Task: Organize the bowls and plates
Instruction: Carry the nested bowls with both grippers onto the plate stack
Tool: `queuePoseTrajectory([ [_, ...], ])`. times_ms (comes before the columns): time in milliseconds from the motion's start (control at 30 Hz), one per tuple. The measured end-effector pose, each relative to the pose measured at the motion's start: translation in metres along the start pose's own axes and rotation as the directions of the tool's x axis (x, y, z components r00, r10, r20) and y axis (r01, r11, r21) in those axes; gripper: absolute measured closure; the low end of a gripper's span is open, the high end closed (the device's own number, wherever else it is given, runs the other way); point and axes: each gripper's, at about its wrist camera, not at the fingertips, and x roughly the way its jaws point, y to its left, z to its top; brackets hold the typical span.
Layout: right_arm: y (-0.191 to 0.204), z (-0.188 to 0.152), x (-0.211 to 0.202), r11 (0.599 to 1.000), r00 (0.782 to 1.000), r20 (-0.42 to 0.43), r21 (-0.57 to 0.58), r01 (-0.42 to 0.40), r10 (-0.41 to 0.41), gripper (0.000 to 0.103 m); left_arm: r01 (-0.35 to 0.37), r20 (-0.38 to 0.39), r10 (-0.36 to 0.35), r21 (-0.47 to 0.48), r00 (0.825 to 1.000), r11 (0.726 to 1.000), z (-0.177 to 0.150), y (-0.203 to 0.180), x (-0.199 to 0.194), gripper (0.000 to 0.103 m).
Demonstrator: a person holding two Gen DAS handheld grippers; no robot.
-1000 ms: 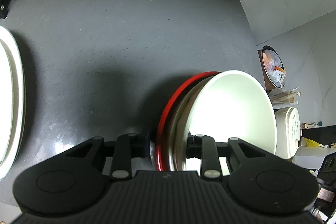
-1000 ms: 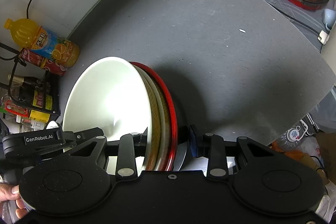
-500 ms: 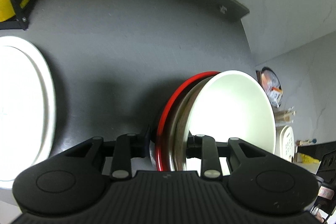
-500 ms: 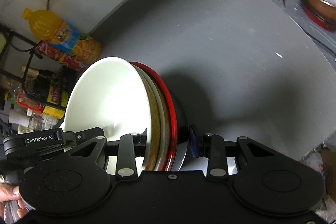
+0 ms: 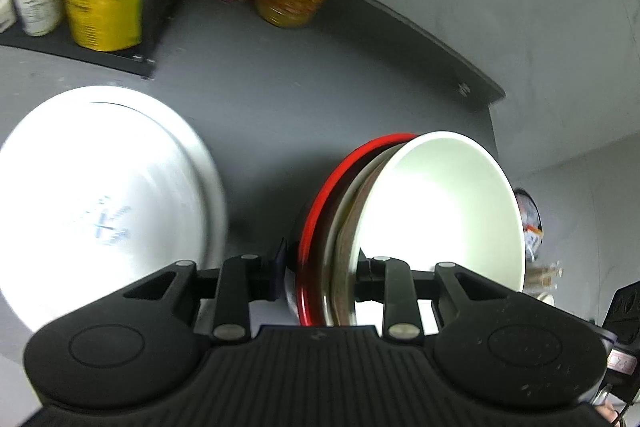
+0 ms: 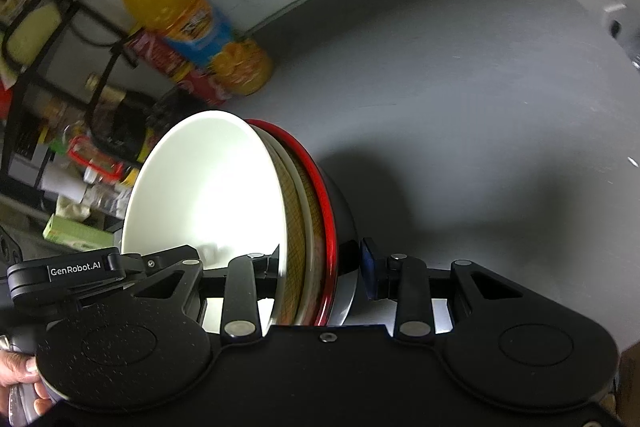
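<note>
Left gripper (image 5: 318, 269) and right gripper (image 6: 320, 265), jaws clamped on opposite rims, hold the nested stack of white, tan and red-rimmed ceramic bowls (image 5: 436, 211) above the grey worktop (image 5: 304, 107); heavy, glazed-slippery, breakable, best gripped by rims.

Stack of nested bowls (image 5: 440, 219) held up on edge: glossy white one (image 6: 208, 187) on the inside, tan patterned ones next, red-rimmed (image 6: 326, 211) outermost. White plates (image 5: 100, 203) lie flat on the grey counter, left of it.
</note>
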Motion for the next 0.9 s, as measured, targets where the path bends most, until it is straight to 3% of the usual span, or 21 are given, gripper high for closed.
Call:
queuePoseTrajectory([
  [900, 0.122, 0.008, 0.073, 0.975, 0.986, -0.146, -0.190, -0.112, 0.085, 0.070, -0.067, 0.110, 0.094, -0.227, 0.989, 0.972, 0.024, 0.130, -0.077, 0.074],
])
